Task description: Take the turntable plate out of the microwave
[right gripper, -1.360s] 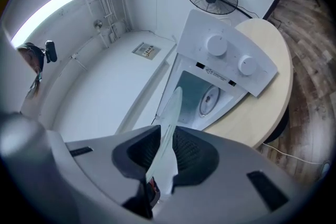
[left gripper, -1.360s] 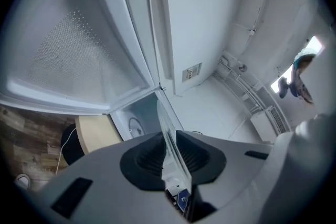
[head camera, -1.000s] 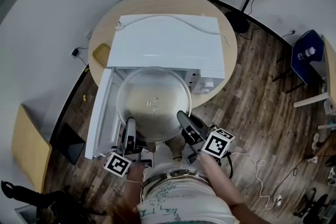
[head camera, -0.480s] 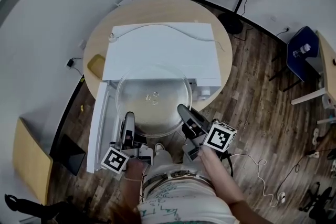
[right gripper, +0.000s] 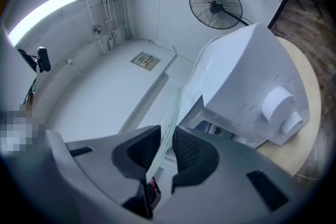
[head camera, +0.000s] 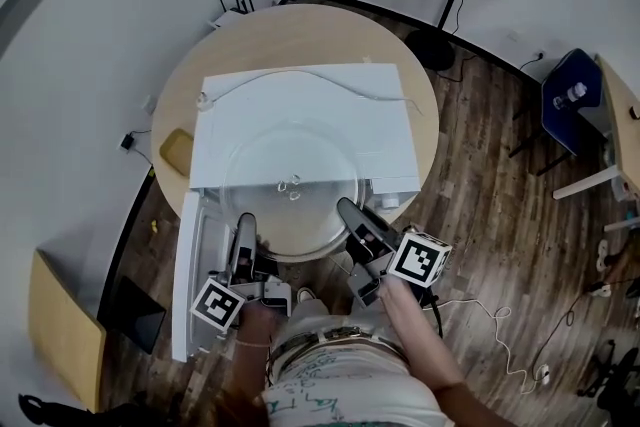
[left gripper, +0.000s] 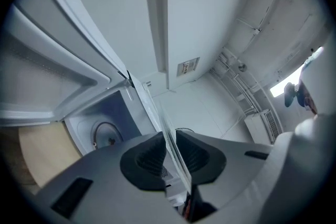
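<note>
Glass turntable plate [head camera: 290, 187]: frame centre, level, above microwave [head camera: 300, 105] front edge, judged clear of cavity. I pinch near rim: left gripper [head camera: 245, 227] lower left, right gripper [head camera: 350, 215] lower right, jaws narrow, clamped on the rim.

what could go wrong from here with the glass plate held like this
1. The left gripper and right gripper pinch the glass turntable plate only at its near rim, so the smooth glass could slip or tilt out and break.
2. The plate hangs over the microwave top, where a white cable lies; lowering it there could knock the casing or catch the cable.
3. The open door beside the left gripper could be bumped.
</note>
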### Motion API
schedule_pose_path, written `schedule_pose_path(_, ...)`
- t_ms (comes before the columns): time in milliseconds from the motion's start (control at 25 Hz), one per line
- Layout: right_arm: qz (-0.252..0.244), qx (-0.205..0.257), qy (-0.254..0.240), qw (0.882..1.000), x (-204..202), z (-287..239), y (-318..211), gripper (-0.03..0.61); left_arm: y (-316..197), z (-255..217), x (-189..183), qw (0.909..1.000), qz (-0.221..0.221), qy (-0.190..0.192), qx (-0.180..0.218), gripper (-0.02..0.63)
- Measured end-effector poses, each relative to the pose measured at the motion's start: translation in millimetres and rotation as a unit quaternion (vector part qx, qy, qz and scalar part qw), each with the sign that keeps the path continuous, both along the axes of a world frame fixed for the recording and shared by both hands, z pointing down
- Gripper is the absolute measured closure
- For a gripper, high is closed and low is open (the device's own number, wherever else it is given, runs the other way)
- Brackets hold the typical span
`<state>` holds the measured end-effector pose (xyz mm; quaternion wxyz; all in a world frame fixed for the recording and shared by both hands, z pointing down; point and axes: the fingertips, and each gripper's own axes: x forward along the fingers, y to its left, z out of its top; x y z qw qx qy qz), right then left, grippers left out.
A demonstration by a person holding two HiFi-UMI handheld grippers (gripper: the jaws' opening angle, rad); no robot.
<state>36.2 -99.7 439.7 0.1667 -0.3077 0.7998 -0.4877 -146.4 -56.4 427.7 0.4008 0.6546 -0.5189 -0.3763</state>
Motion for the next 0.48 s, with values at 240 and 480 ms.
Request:
schedule_pose_path(240,0.000,-0.013,-0.003,1.000,-6,3,-19,0.514,-20,6,-2,0.9995,-0.002,0.015,-0.028,0.549)
schedule_pose_path(480,-0.005,-0.022,0.009,1.000,-11,6,-32,0.506,-35,6,-5,0.9987,-0.015,0.022,-0.042,0.548)
